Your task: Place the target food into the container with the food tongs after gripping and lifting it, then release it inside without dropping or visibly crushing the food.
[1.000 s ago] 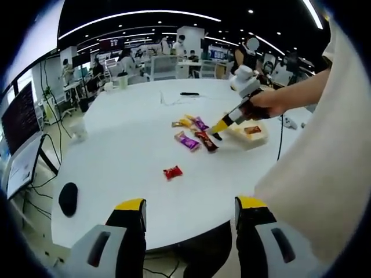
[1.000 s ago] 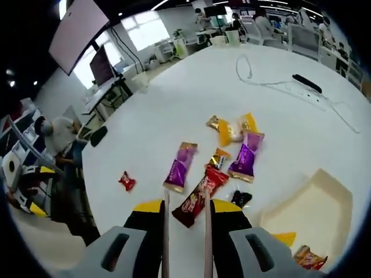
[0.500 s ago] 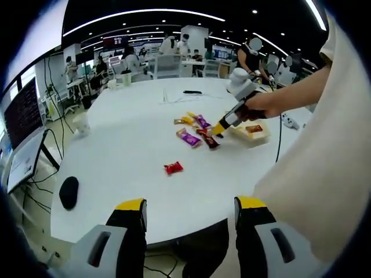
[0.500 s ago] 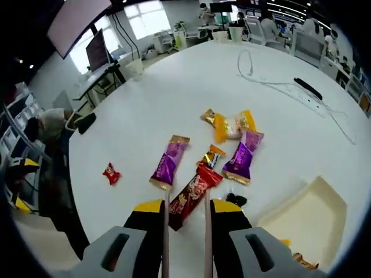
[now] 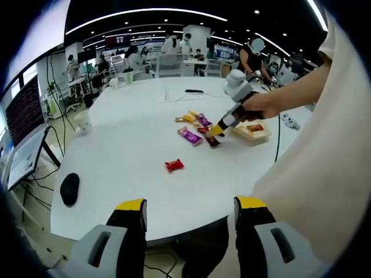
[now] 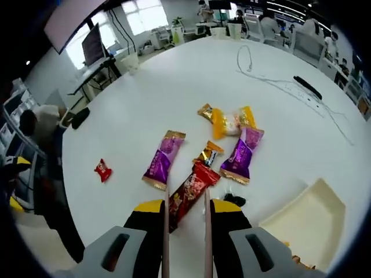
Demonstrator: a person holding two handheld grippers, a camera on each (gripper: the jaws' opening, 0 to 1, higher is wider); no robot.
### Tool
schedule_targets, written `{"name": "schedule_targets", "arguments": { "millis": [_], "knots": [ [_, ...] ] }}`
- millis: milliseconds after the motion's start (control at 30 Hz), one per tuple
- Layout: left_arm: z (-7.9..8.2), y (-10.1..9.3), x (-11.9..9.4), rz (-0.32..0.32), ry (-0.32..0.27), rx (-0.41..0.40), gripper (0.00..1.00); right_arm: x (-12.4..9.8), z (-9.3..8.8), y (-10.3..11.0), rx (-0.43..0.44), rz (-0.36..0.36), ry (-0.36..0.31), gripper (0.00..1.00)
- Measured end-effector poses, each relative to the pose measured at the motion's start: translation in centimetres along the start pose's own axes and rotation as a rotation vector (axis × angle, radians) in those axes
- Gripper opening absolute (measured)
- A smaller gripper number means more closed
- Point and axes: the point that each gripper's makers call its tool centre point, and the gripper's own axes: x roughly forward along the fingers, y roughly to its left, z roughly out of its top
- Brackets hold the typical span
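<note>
The tongs (image 6: pixel 185 204) in the right gripper (image 6: pixel 185 223) are held apart astride the red-brown snack bar (image 6: pixel 190 192), just beside the cream container (image 6: pixel 310 223).

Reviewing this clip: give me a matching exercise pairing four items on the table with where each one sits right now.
Things
1. dark red snack bar
2. small red candy
3. cream container
4. black remote

Places
A. alone, well apart from the cluster of wrappers
B. far side of the table, beside the white cable
C. between the tong tips at the right gripper
D. right of the right gripper in its view

Pairs: 1-C, 2-A, 3-D, 4-B
</note>
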Motion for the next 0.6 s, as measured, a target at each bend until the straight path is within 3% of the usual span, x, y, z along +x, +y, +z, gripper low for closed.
{"name": "schedule_targets", "arguments": {
  "millis": [367, 467, 600],
  "knots": [
    [-0.06, 0.05, -0.08, 0.002, 0.001, 0.000, 0.61, 0.69, 0.16, 0.10, -0.053, -0.006, 0.016, 0.30],
    [-0.17, 0.02, -0.02, 0.000, 0.002, -0.001, 0.61, 0.79, 0.29, 0.19, -0.145, -0.019, 0.039, 0.30],
    [-0.19, 0.10, 0.03, 0.001, 0.001, -0.002, 0.61, 0.89, 0.15, 0.44, -0.188, -0.014, 0.038, 0.30]
  ]
}}
